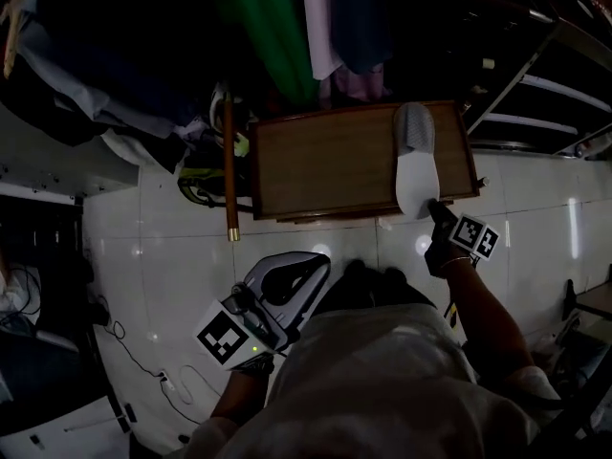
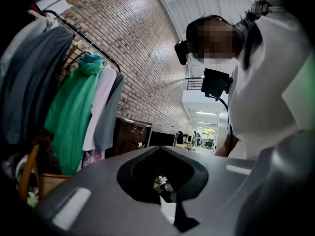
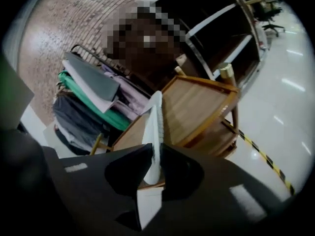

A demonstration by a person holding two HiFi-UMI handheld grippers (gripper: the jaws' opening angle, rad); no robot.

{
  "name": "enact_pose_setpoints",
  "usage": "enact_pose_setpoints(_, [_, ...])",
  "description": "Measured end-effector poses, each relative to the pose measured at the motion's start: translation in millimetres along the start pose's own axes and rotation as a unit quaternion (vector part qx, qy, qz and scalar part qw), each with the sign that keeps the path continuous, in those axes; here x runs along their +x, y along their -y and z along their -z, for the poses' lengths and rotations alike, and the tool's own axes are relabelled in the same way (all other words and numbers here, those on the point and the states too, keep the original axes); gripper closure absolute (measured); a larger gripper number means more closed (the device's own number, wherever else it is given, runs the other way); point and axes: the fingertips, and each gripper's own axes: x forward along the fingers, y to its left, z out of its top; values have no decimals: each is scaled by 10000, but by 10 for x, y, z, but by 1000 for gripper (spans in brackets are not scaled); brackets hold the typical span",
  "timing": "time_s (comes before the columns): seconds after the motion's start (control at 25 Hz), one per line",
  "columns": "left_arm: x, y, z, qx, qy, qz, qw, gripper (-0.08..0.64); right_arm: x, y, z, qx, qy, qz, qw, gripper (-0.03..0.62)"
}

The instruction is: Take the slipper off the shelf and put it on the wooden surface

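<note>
A white-soled slipper (image 1: pixel 417 165) with a grey upper lies along the right end of the low wooden surface (image 1: pixel 325 161), its heel at the front edge. My right gripper (image 1: pixel 442 213) reaches in from the front and is shut on that heel. In the right gripper view the slipper (image 3: pixel 153 132) stands edge-on between the two jaws of the right gripper (image 3: pixel 153 156), over the wooden surface (image 3: pixel 197 107). My left gripper (image 1: pixel 311 266) hangs low near the person's body, away from the slipper, jaws together and holding nothing. In its own view the left gripper (image 2: pixel 167 193) points toward a brick wall.
A clothes rack with a green garment (image 1: pixel 268 27) and other clothes stands behind the wooden surface. A wooden pole (image 1: pixel 229 161) leans at its left side. Metal shelving (image 1: pixel 545 94) runs along the right. Yellow-black tape (image 3: pixel 261 151) marks the white tiled floor.
</note>
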Motion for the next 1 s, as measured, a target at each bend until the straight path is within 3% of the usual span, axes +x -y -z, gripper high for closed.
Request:
enact_pose_setpoints(0.04, [-22, 22, 0, -40, 39, -42, 10000, 575, -6, 97, -15, 217, 54, 138, 9997, 536])
enact_pose_setpoints(0.16, [56, 179, -57, -161, 281, 49, 9995, 575, -61, 262, -178, 460, 204, 455, 9977, 401])
enact_pose_setpoints(0.2, [90, 242, -77, -183, 316, 109, 9993, 575, -130, 275, -255, 314, 294, 638, 9970, 384])
enact_pose_setpoints(0.32, [190, 367, -106, -110, 275, 282, 9992, 575, -574, 238, -535, -640, 806, 1342, 9856, 432])
enact_pose_setpoints(0.36, [241, 407, -127, -53, 281, 370, 9989, 575, -778, 160, -627, -1044, 971, 1392, 9799, 464])
enact_pose_setpoints(0.44, [400, 475, -246, 58, 406, 587, 9974, 575, -1206, -230, -771, -1842, 1162, 966, 9712, 479])
enact_pose_setpoints(0.52, [591, 477, -390, 137, 443, 700, 9965, 575, -1630, -922, -813, -2592, 1278, -171, 9572, 477])
enact_pose_setpoints(0.6, [764, 523, -507, 47, 464, 752, 9961, 575, -2112, -1679, -720, -3241, 1421, -1443, 9241, 489])
enact_pose_setpoints(0.64, [839, 582, -525, -9, 464, 833, 9954, 575, -2330, -1966, -668, -3518, 1484, -1816, 9062, 504])
enact_pose_setpoints(0.72, [983, 758, -510, -24, 420, 1181, 9921, 575, -2600, -2323, -627, -3990, 1622, -2056, 8788, 529])
enact_pose_setpoints(0.8, [1129, 969, -506, 94, 316, 1580, 9869, 575, -2697, -2503, -595, -4288, 1699, -2047, 8633, 529])
enact_pose_setpoints(1.0, [1362, 1257, -354, 529, -230, 1782, 9823, 575, -2786, -2891, -378, -4372, 1449, -2523, 8510, 532])
